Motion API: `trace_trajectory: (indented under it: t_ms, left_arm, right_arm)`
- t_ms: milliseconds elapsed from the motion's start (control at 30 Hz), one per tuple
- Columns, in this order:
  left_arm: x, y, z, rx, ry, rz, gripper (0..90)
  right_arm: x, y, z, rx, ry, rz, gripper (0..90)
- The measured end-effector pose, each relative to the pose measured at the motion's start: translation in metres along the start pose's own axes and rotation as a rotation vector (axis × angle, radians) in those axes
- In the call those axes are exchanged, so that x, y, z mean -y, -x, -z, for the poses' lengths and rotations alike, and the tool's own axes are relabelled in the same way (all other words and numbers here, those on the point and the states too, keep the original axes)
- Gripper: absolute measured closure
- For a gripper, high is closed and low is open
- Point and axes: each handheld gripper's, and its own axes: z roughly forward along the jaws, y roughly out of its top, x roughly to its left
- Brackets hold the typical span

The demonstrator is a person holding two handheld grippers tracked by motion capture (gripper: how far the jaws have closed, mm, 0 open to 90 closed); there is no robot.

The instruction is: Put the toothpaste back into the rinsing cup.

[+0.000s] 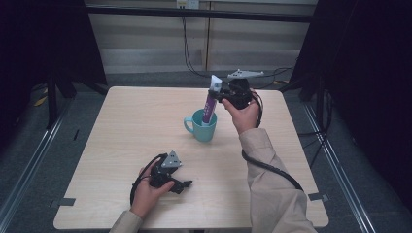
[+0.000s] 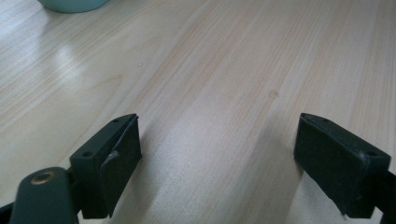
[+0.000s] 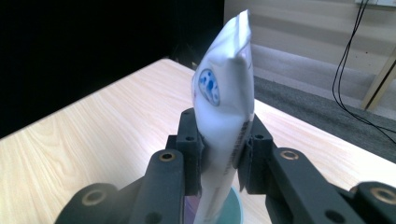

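The right gripper (image 3: 219,158) pinches a white-and-purple tube (image 3: 226,121) near its crimped white top, both pads pressed against its sides. From the high view the tube (image 1: 210,104) hangs tilted from that grip, its purple lower end down inside the teal mug (image 1: 203,127) near the middle of the table (image 1: 121,126). Nearer the person, the left gripper (image 1: 177,185) rests low on the tabletop, well apart from the mug; its jaws stand spread with bare wood between them.
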Motion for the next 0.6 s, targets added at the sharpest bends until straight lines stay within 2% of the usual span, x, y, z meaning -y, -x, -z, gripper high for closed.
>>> trace_trajectory:
  t_ms: [100,600]
  left_arm:
    - [0.0,0.0,0.0,0.0,0.0,0.0,14.4]
    - [0.0,0.001,-0.001,-0.01,0.007,0.006,14.7]
  right_arm:
    - [0.004,-0.001,-0.003,0.008,-0.01,0.008,73.6]
    - [0.031,0.0,-0.015,0.03,-0.026,-0.031,73.3]
